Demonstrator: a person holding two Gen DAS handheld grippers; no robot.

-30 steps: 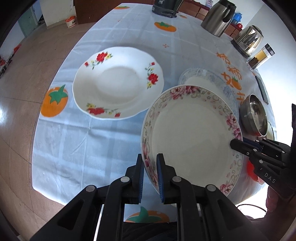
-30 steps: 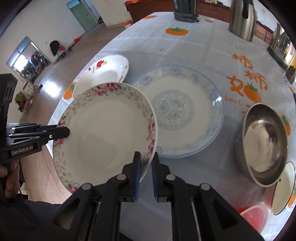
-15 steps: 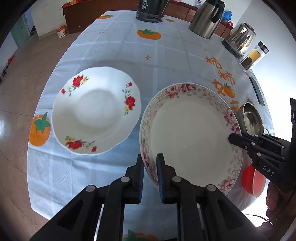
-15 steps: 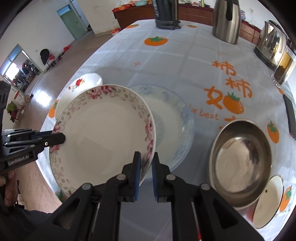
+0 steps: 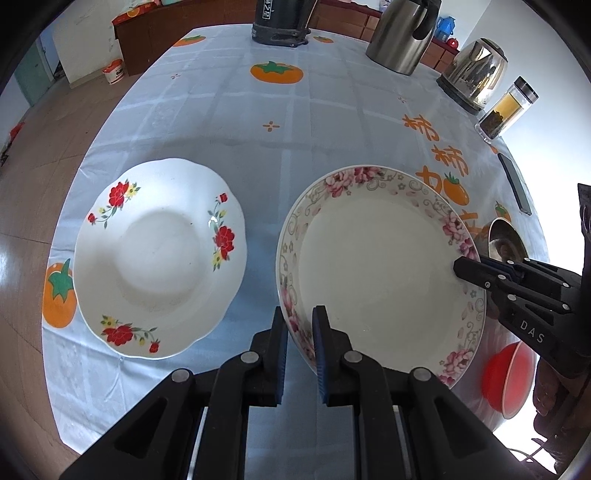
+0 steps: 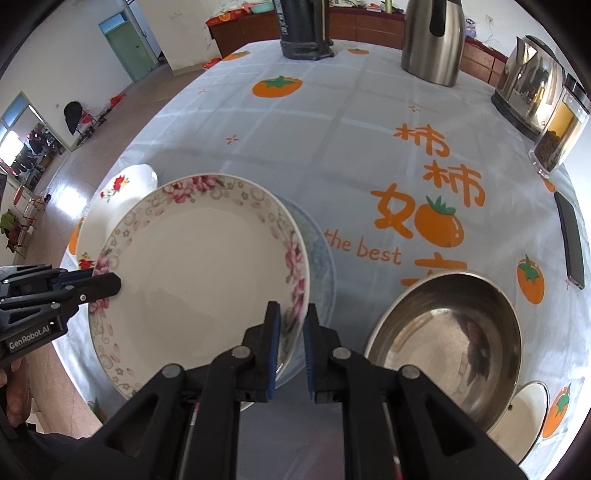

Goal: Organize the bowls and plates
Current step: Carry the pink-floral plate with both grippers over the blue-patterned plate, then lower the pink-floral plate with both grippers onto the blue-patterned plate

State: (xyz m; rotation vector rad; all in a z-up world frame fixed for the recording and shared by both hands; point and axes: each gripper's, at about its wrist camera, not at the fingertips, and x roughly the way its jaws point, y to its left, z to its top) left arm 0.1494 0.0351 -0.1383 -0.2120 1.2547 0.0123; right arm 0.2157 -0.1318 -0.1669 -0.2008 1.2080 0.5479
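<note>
A pink-flowered plate (image 5: pixel 380 269) is held off the table by both grippers. My left gripper (image 5: pixel 300 326) is shut on its near-left rim. My right gripper (image 6: pixel 292 321) is shut on its right rim (image 6: pixel 207 273). In the right wrist view a blue-patterned plate (image 6: pixel 323 269) lies on the table under it, mostly hidden. A white plate with red flowers (image 5: pixel 159 258) lies on the table to the left, and its edge also shows in the right wrist view (image 6: pixel 122 184).
A steel bowl (image 6: pixel 447 339) sits at the right, with a small white dish (image 6: pixel 530 413) and a red bowl (image 5: pixel 508 380) near the table edge. Two kettles (image 5: pixel 402 33) (image 5: pixel 474 74), a jar (image 5: pixel 506 109), a dark appliance (image 5: pixel 282 22) and a phone (image 6: pixel 572 243) stand at the back and right.
The pink-flowered plate, held by both grippers, has moved over the blue-patterned plate and now covers most of it. Both grippers stay shut on its rim.
</note>
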